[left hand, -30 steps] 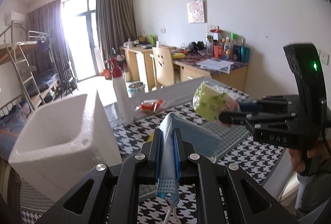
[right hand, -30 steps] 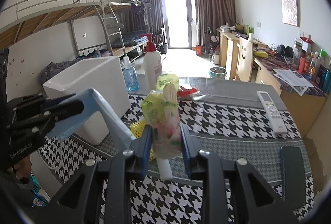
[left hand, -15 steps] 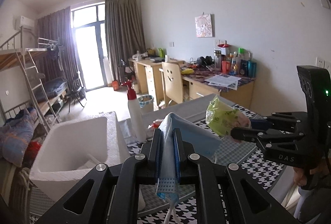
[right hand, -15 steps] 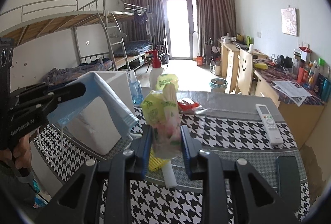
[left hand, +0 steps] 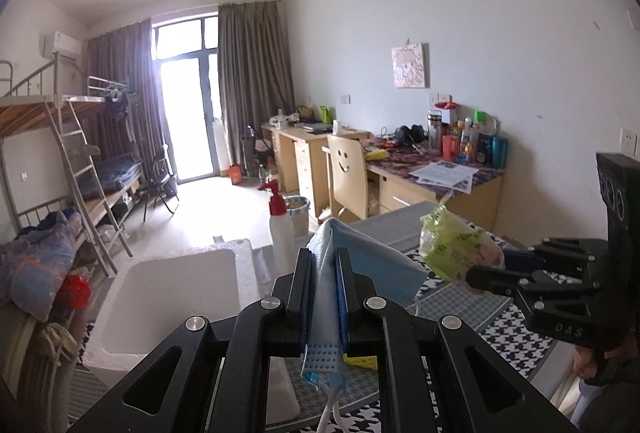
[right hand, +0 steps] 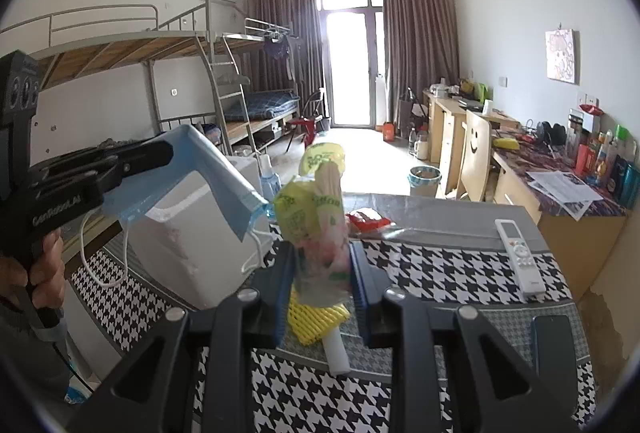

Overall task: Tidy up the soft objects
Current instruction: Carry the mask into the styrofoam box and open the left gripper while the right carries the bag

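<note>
My left gripper [left hand: 323,265] is shut on a blue face mask [left hand: 372,269], held up in the air; it also shows in the right wrist view [right hand: 200,173], with its white ear loops hanging. My right gripper [right hand: 322,261] is shut on a green and pink plastic packet [right hand: 316,209], which also shows in the left wrist view [left hand: 456,251]. A white foam box [left hand: 168,309] stands open on the houndstooth table below and left of the mask; in the right wrist view the box [right hand: 192,245] sits behind the mask.
A white spray bottle with a red top [left hand: 280,229] stands behind the box. On the table lie a yellow mesh item [right hand: 316,321], a white tube [right hand: 336,349], a red packet [right hand: 366,219], a remote [right hand: 520,257] and a dark phone [right hand: 554,345].
Both grippers have risen with their loads. The box and table have dropped lower in both views, and the box's open top now shows from above.
</note>
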Tool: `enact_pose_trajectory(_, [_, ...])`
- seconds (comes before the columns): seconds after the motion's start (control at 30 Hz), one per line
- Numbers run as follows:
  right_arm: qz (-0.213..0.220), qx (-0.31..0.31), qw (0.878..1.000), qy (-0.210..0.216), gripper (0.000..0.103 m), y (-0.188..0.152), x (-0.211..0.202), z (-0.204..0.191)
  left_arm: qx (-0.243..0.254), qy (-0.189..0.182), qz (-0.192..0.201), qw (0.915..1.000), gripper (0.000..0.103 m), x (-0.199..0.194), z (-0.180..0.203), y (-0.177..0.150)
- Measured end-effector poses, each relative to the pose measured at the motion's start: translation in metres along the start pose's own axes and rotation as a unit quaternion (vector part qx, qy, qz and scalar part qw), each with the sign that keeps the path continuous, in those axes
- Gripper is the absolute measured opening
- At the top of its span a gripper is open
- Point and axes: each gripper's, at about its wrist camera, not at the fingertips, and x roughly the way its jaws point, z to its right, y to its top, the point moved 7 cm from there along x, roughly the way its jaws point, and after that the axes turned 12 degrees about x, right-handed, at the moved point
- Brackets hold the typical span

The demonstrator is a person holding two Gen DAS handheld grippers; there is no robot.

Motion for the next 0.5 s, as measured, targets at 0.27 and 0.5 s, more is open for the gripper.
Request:
enact_pose_trajectory(0.27, [0.010,-0.008,1.000,0.014,0.032,0.007,-0.001,-0.013,-0.011,0.028,0.002,0.9995,0.011,-0.004,-0.018,0.006])
enact_pose_trajectory(0.5, [0.019,-0.021,0.999,0.028,0.032,0.015,0.000,-0.027,-0.014,0.046,0.012,0.9988,0.011,-0.011,-0.026,0.009])
